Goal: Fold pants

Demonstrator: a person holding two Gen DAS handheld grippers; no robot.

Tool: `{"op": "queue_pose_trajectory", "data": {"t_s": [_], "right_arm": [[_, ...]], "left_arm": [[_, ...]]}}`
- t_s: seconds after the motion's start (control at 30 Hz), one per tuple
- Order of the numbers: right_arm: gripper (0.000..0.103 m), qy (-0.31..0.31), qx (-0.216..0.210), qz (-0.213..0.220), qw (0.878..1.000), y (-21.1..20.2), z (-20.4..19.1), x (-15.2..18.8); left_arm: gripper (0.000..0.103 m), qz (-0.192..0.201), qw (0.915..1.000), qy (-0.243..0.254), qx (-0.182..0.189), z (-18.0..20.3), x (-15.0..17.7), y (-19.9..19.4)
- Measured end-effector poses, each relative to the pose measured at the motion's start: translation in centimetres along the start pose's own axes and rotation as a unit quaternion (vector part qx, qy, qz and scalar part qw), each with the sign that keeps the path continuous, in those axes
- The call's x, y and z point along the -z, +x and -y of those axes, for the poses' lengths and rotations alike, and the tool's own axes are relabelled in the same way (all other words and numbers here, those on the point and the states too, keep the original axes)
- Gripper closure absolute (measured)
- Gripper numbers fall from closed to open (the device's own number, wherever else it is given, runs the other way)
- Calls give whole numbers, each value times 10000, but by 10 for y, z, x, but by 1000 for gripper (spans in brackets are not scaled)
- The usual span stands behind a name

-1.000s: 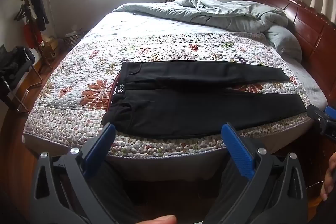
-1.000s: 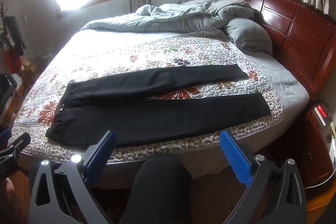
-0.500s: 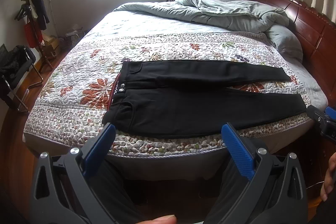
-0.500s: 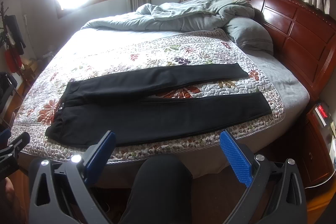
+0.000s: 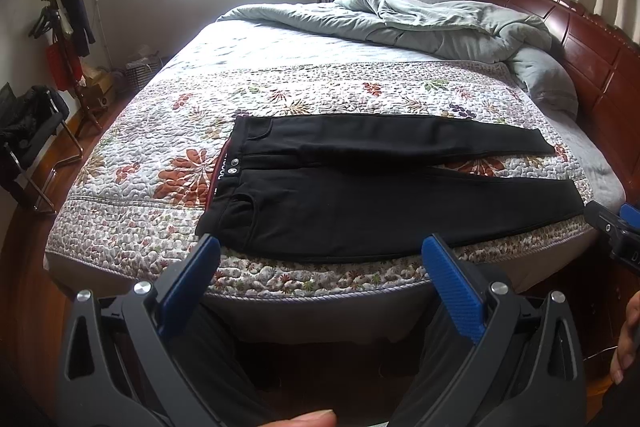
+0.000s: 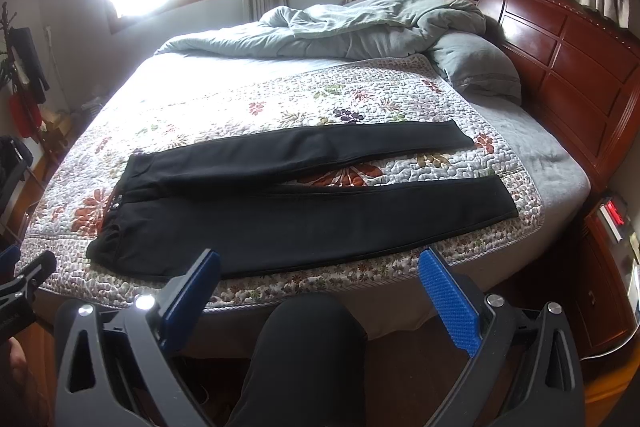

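Bedroom with a big bed (image 5: 132, 211) under a floral quilt (image 5: 320, 95), a rumpled grey duvet (image 5: 420, 27) piled at the far side by the dark wooden headboard (image 6: 560, 59). The left gripper (image 5: 320, 259) and right gripper (image 6: 318, 269) both hang off the near edge of the bed with jaws spread wide, holding and touching nothing, while the black pants (image 5: 380, 195) lie flat on the quilt, waistband to the left, legs splayed apart toward the headboard. Only the right view catches the nightstand (image 6: 604, 267) with a red-lit display, and the left view gets the coat rack (image 5: 64, 27).
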State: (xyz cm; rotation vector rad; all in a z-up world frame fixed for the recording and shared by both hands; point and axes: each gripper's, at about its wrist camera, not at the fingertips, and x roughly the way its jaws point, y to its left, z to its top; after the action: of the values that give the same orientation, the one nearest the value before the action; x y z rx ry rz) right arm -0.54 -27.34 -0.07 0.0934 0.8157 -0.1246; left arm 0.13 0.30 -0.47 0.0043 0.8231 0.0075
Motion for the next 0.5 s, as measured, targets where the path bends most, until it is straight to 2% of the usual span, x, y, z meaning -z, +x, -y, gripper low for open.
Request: {"op": "queue_pose_trajectory", "data": {"t_s": [0.5], "right_arm": [[4,-1,-7,-4,10000,0,0,1]], "left_arm": [[3,-10,10000,-4,13,-1,1,-1]]}}
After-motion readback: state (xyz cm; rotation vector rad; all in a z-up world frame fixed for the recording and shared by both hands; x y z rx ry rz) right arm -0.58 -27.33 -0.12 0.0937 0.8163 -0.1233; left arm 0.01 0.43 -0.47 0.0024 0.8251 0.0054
